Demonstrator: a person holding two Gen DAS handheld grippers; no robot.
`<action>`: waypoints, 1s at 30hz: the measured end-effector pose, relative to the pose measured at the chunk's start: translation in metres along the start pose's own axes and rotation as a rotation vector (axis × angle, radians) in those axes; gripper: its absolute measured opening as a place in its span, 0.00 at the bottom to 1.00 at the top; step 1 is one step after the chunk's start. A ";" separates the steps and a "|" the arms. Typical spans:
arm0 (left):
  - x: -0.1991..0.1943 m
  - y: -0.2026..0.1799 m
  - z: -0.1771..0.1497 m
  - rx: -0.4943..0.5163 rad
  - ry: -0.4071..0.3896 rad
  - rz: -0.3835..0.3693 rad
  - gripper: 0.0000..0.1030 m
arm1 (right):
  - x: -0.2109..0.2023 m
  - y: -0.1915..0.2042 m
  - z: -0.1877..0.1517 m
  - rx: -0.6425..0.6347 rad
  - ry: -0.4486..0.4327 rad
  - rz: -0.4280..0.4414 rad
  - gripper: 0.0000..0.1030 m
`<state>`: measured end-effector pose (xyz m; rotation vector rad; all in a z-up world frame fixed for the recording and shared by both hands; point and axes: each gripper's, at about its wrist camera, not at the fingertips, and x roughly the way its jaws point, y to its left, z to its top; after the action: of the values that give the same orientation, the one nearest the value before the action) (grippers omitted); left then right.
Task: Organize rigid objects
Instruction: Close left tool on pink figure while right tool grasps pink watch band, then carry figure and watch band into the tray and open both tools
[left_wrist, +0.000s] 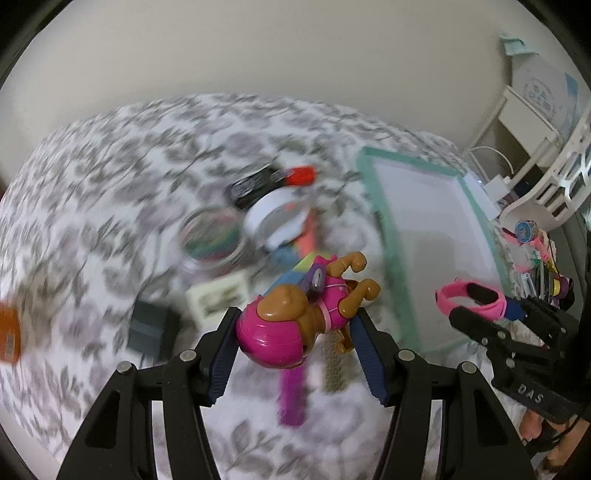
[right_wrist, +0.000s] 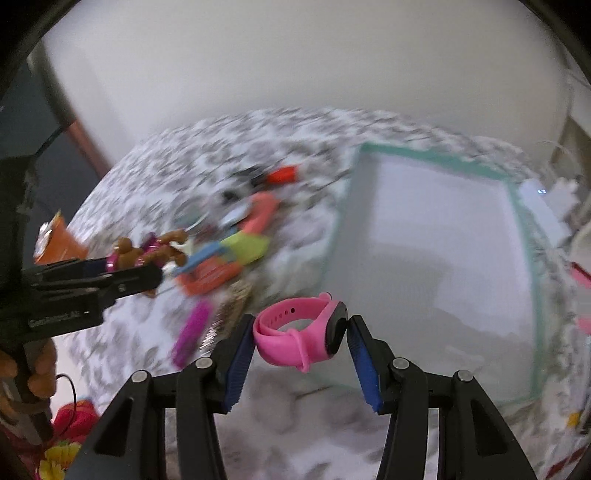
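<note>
While my left gripper (left_wrist: 295, 325) pinches the toy puppy (left_wrist: 295, 321), my right gripper (right_wrist: 301, 332) pinches the pink watch (right_wrist: 301, 334) near the white box (right_wrist: 443, 258).

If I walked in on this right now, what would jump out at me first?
Two hand-held grippers, each clamped on something bright pink. The left gripper holds a toy puppy figure with a pink helmet above a leaf-patterned bedspread; the right gripper holds a pink smartwatch. Beside them on the right lies a white bin with a green rim, and behind the puppy sits a blurred pile of colourful odds and ends.
</note>
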<state>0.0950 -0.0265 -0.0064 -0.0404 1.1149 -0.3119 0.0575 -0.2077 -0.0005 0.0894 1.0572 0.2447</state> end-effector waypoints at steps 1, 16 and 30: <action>0.003 -0.006 0.004 0.011 0.002 -0.003 0.60 | -0.001 -0.009 0.004 0.012 -0.008 -0.021 0.52; 0.062 -0.098 0.058 0.096 -0.006 -0.074 0.60 | 0.021 -0.111 0.036 0.148 -0.045 -0.211 0.52; 0.106 -0.131 0.064 0.129 0.012 -0.046 0.60 | 0.049 -0.153 0.027 0.229 -0.045 -0.238 0.53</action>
<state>0.1647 -0.1883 -0.0463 0.0506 1.1045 -0.4251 0.1276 -0.3434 -0.0581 0.1729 1.0381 -0.0935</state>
